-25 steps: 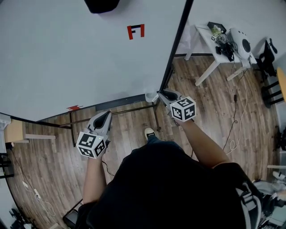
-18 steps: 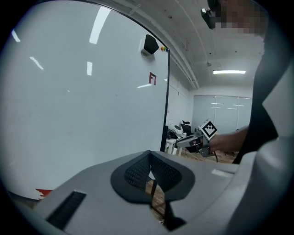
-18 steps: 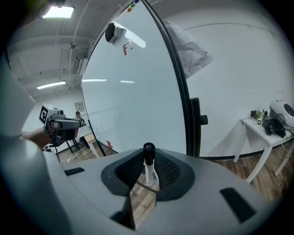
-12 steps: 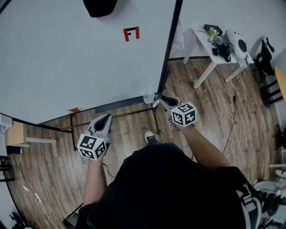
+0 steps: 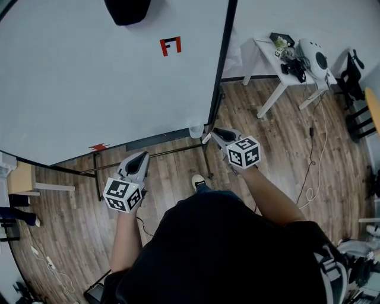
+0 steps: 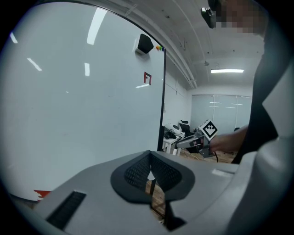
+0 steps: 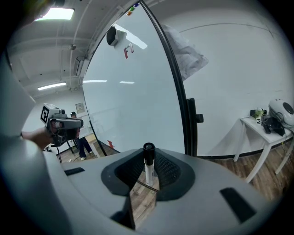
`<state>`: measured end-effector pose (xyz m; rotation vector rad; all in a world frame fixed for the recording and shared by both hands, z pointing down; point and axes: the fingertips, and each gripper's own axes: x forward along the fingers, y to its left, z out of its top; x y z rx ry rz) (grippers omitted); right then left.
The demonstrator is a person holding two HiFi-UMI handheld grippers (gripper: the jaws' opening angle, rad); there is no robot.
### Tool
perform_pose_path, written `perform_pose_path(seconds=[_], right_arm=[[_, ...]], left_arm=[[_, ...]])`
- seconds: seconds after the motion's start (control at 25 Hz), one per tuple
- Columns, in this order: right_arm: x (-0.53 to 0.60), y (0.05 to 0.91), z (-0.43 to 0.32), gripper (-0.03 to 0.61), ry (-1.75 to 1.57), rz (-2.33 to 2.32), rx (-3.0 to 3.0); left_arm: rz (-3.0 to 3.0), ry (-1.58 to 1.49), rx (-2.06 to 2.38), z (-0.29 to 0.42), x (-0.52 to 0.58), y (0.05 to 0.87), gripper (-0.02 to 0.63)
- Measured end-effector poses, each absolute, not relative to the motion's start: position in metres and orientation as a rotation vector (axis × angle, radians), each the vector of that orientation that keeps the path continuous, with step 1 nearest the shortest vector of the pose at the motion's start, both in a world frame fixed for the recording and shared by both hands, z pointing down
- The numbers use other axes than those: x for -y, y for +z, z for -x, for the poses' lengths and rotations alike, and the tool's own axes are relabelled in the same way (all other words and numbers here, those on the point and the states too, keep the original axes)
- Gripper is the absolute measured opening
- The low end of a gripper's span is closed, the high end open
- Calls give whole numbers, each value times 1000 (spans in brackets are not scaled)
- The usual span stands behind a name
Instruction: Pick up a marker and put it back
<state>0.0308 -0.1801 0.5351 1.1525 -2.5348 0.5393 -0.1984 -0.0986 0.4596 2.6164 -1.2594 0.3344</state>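
A marker (image 7: 148, 164) with a white barrel and black cap stands upright between the jaws of my right gripper (image 7: 146, 173), which is shut on it. From the head view that gripper (image 5: 215, 133) sits by the whiteboard's (image 5: 107, 89) lower right corner, the marker's white end (image 5: 206, 138) poking out next to a small clear cup (image 5: 196, 130) on the board's bottom rail. My left gripper (image 5: 139, 158) hangs below the board's bottom edge, its jaws (image 6: 150, 173) shut with nothing between them.
The whiteboard carries a red F mark (image 5: 170, 45), a black object (image 5: 126, 9) at its top and a small red piece (image 5: 99, 146) near the bottom edge. A white table (image 5: 285, 65) with gear stands right. Someone's legs (image 5: 18, 215) show far left.
Both grippers have hardly moved. The board has shifted slightly left in view, and a person's legs have come into view at the left edge.
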Motion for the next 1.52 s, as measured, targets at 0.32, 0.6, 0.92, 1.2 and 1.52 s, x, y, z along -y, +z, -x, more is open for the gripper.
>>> perform_pose_path(seconds=[0.32, 0.6, 0.92, 1.2, 1.52], right_arm=[[198, 533, -29, 64, 522, -1130, 2541], [218, 535, -20, 64, 519, -1093, 2543], [244, 548, -8, 64, 526, -1045, 2548], [266, 575, -3, 64, 534, -1025, 2528], [282, 610, 0, 64, 573, -991, 2485]], left_arm=[[-2606, 345, 1266, 197, 106, 463, 12], [-2579, 343, 1284, 200, 118, 466, 12], [-2530, 353, 1323, 211, 133, 473, 12], [-2483, 362, 1346, 215, 147, 486, 12], [-2442, 387, 1341, 215, 161, 499, 12]])
